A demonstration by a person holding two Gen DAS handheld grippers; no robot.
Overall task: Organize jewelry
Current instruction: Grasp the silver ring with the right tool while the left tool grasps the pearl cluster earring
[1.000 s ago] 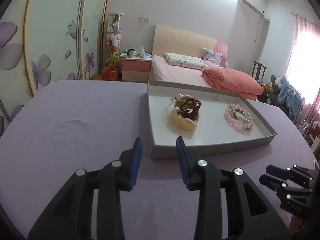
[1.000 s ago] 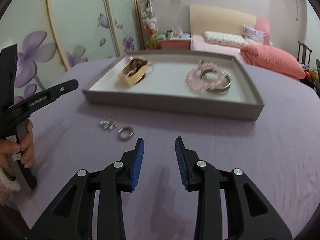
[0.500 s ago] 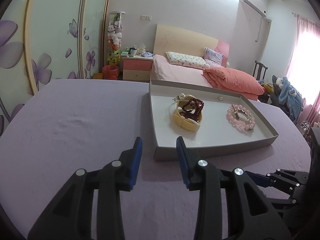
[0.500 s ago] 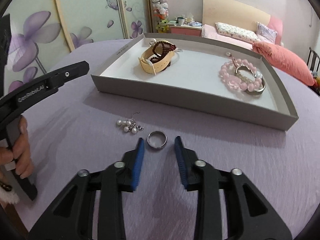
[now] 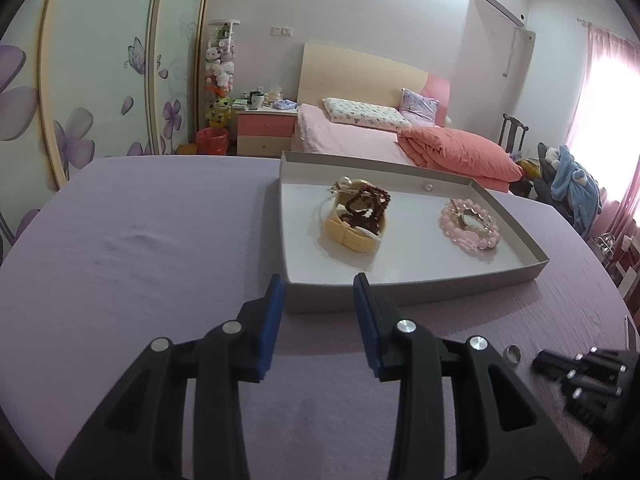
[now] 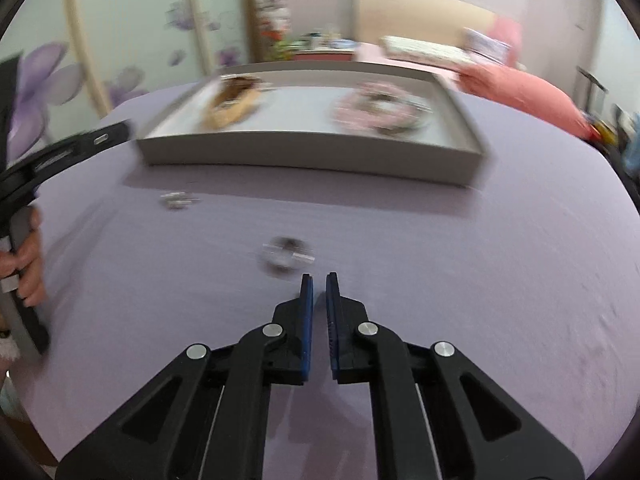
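Note:
A grey tray (image 5: 404, 290) on the purple table holds a yellow watch with dark beads (image 5: 356, 220) and a pink bead bracelet (image 5: 470, 226). The tray also shows in the blurred right wrist view (image 6: 312, 152). A silver ring (image 6: 285, 256) lies on the cloth just ahead and left of my right gripper (image 6: 319, 280), whose jaws are nearly closed with nothing between them. The ring also shows in the left wrist view (image 5: 512, 354), beside the right gripper (image 5: 540, 362). A pearl earring (image 6: 178, 199) lies further left. My left gripper (image 5: 318, 282) is open and empty at the tray's near wall.
The purple tablecloth (image 5: 140, 248) covers a round table. Behind it are a bed (image 5: 360, 132), a nightstand (image 5: 266, 130) and sliding wardrobe doors. The hand holding the left gripper shows at the left edge of the right wrist view (image 6: 24, 256).
My right gripper has closed its jaws and pulled back; the ring now lies ahead of the tips rather than between them. The left gripper has edged closer to the tray.

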